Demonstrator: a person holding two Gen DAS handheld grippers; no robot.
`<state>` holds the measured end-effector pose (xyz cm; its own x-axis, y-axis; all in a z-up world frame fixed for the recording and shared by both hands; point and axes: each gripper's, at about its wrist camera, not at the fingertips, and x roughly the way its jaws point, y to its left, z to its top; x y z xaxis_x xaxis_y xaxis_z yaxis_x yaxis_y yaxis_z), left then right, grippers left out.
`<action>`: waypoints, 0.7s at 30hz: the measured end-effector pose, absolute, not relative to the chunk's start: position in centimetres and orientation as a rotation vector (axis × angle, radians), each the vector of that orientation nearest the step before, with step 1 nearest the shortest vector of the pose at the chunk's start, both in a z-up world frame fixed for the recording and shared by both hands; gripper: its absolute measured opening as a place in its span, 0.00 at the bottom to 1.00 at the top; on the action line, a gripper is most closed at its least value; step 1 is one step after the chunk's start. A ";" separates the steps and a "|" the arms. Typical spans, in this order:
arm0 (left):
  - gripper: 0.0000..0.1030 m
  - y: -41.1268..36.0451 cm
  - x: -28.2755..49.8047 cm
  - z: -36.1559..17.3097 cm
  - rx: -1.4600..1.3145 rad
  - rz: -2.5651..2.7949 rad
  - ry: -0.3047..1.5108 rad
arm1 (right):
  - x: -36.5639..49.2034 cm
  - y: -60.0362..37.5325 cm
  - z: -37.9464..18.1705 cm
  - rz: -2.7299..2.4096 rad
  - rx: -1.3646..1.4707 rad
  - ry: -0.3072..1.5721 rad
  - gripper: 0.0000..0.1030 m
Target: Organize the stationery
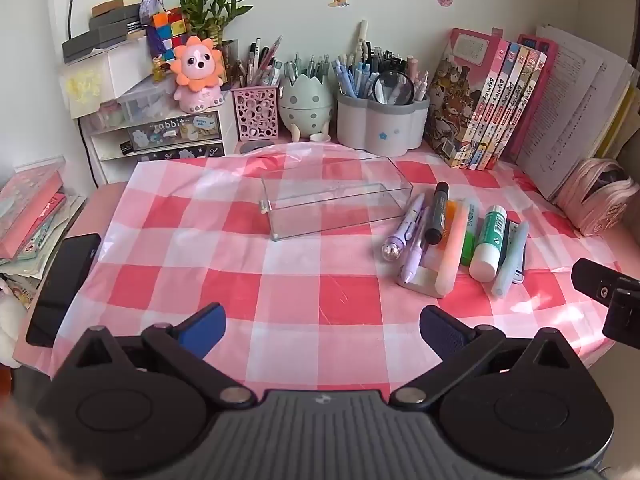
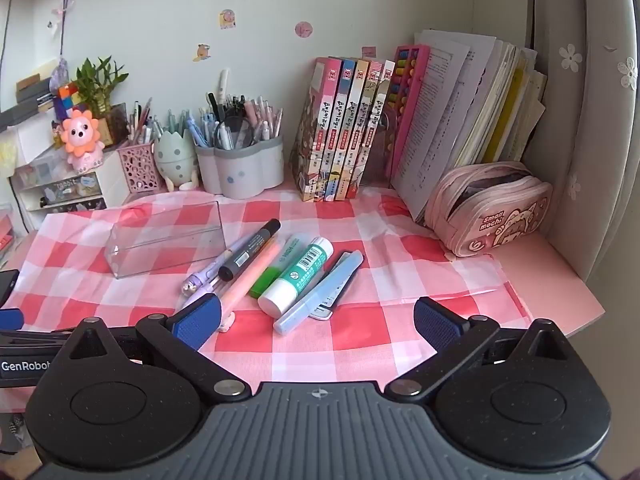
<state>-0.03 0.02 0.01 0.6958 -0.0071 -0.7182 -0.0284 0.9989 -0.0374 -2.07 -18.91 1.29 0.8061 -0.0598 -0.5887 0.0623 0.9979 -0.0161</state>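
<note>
An empty clear plastic box point(image 1: 338, 204) point(image 2: 166, 240) lies on the pink checked cloth point(image 1: 280, 288) point(image 2: 420, 280). To its right a pile of stationery rests: a black marker point(image 1: 438, 212) point(image 2: 250, 248), a purple pen point(image 1: 402, 224) point(image 2: 204, 274), a pink highlighter point(image 1: 452, 250) point(image 2: 250, 280), a green glue stick point(image 1: 488, 242) point(image 2: 298, 276) and a pale blue pen point(image 1: 510, 260) point(image 2: 320, 292). My left gripper point(image 1: 322, 330) is open above the cloth's near edge, holding nothing. My right gripper point(image 2: 318, 322) is open just before the pile, its left finger point(image 2: 196, 320) close to the pink highlighter's end.
Pen holders point(image 1: 382, 120) point(image 2: 238, 168), an egg-shaped cup point(image 1: 306, 102), books point(image 1: 488, 104) point(image 2: 344, 132) and papers line the back wall. A pink pencil case point(image 2: 490, 208) stands at the right. A dark phone point(image 1: 64, 284) lies at the left edge.
</note>
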 end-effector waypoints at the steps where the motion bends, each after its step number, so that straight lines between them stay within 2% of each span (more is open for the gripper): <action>1: 0.78 0.0 0.0 0.0 -0.048 0.010 0.801 | -2.0 -18.9 1.4 -0.066 0.004 0.631 0.95; 21: 0.78 0.2 -0.5 0.3 -0.053 0.013 0.766 | -2.2 -18.5 1.4 -0.047 -0.002 0.618 0.95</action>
